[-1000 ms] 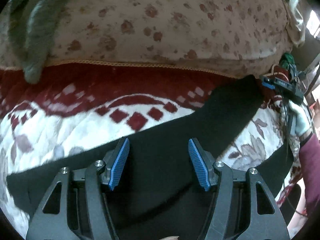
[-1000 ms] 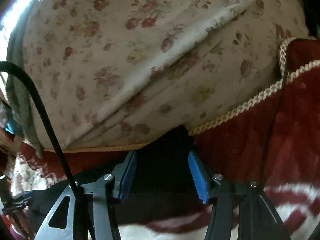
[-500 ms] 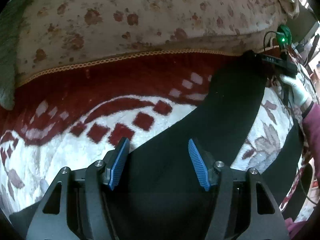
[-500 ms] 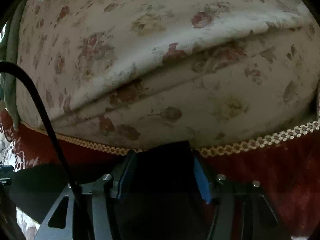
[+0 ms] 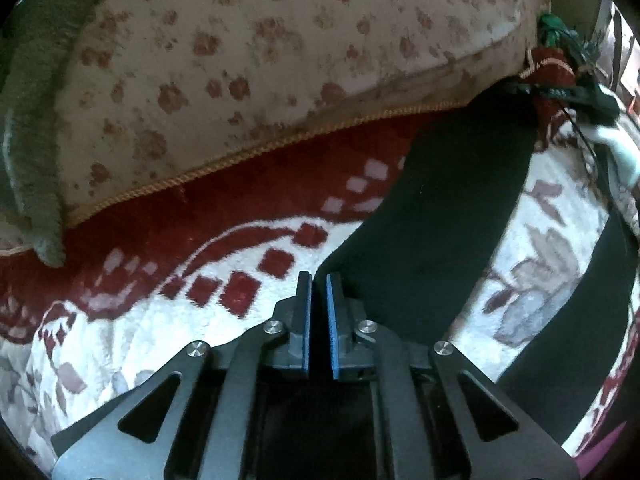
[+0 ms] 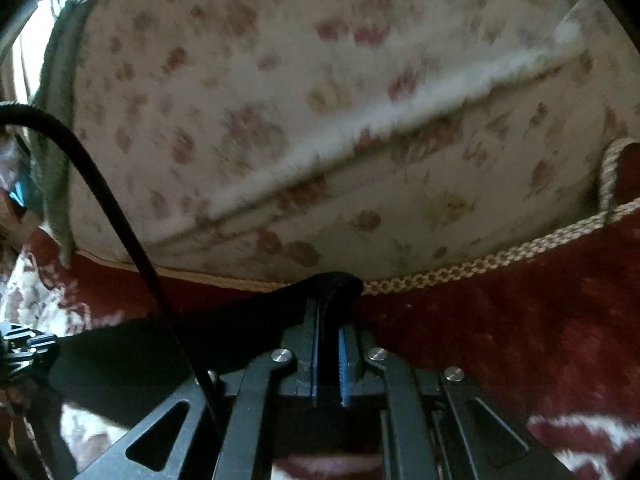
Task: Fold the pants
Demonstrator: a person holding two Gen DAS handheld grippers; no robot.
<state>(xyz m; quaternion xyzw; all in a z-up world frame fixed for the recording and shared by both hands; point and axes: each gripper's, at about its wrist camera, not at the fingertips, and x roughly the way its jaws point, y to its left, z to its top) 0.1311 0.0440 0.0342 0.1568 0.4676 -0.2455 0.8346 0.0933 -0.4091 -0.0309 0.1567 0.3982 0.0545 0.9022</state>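
Black pants (image 5: 440, 220) lie stretched across a red and white blanket (image 5: 140, 340), one leg running up to the far right. My left gripper (image 5: 318, 280) is at the near edge of the pants, its jaws closing to a narrow slit with black cloth pinched between the blue pads (image 5: 306, 320). The right wrist view has my right gripper (image 6: 328, 308) closing the same way on the pants' (image 6: 160, 344) far end, which bunches above the tips beside the blanket's braided trim (image 6: 480, 264). The right gripper (image 5: 592, 100) and a gloved hand (image 5: 616, 148) also show far right.
A floral cushion (image 5: 280, 60) rises just behind the blanket's edge. A grey-green towel (image 5: 28, 140) hangs over its left side. A black cable (image 6: 112, 200) crosses the right wrist view. A second black strip of the pants (image 5: 580, 340) lies at the right.
Both grippers went from wide open over the black cloth to closed on it. The left gripper shifted toward the pants' left edge and rolled; the right view tilted back.
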